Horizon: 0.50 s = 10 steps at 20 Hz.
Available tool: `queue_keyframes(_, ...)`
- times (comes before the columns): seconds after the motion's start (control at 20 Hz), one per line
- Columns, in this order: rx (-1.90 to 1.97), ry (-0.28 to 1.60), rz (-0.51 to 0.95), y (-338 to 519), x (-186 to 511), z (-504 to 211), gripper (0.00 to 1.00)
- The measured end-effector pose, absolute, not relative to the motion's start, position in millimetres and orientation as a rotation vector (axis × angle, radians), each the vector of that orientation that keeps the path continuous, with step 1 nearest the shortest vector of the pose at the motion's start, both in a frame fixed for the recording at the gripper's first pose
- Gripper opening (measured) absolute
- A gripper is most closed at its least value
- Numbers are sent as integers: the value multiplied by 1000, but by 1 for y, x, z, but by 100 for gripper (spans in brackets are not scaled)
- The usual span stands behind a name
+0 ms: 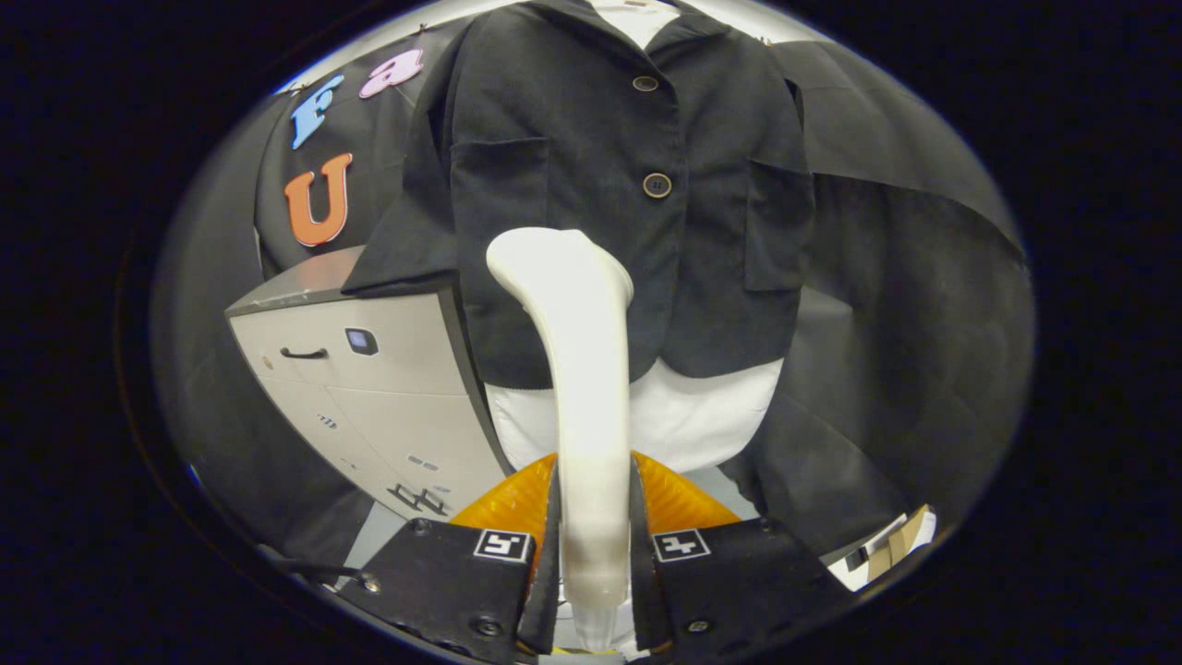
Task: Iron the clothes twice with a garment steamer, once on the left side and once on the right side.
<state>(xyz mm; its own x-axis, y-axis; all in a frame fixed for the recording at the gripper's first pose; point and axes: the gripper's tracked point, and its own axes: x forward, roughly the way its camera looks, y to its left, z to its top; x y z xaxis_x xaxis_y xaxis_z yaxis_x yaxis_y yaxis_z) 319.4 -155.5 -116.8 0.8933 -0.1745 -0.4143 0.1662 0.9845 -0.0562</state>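
While the dark jacket (pixel 637 203) hangs buttoned over a white shirt (pixel 683 416) beside a grey cabinet (pixel 369 369), the garment steamer (pixel 577 369) rises ahead, its head at the jacket's lower left front. The gripper (pixel 596 554) pinches its handle between both fingers. Neither pass can be judged complete.

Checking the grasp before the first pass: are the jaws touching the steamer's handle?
Touching. In the gripper view both jaws of the gripper press against the sides of the steamer handle, with no gap visible on either side.
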Motion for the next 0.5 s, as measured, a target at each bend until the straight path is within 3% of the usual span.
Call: queue_keyframes(0.5, 47, 318, -157, -182, 267, -45, 35)
